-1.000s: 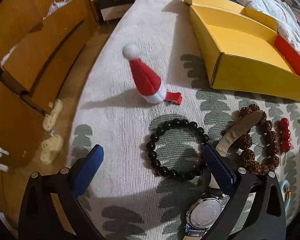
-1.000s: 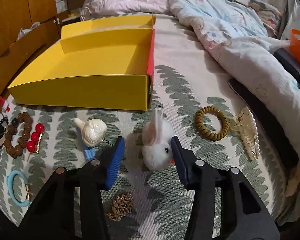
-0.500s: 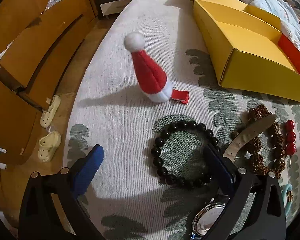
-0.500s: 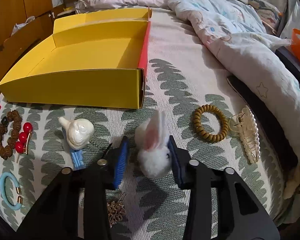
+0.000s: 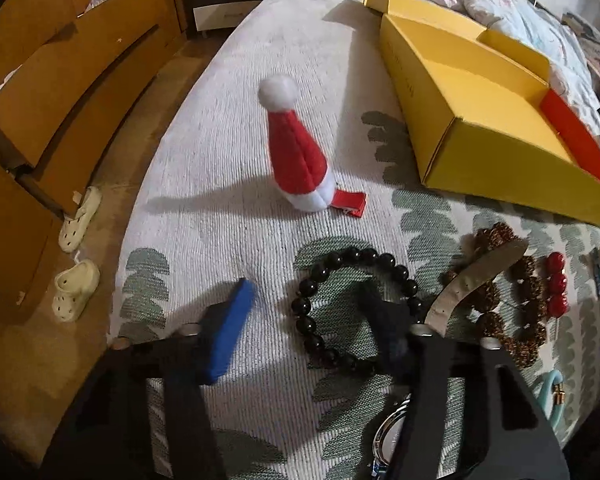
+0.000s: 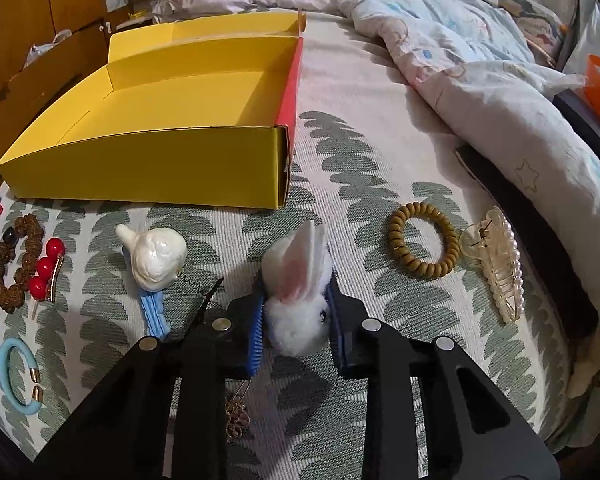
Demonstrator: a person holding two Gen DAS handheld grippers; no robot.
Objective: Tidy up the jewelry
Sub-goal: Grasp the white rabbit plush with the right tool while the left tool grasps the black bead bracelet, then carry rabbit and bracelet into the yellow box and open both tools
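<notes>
Closing around the near-left arc of the black bead bracelet at lower centre of the left wrist view, the left gripper has not pinched it yet. Lower centre in the right wrist view, the right gripper is closing, pads squeezing the white bunny hair clip; next probably lifting both into the empty yellow box, upper left.

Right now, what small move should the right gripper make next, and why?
Probably finish closing, then lift: the right gripper is closing with its pads against the bunny, which sits on the bedspread. The yellow box ahead is open and looks empty.
</notes>
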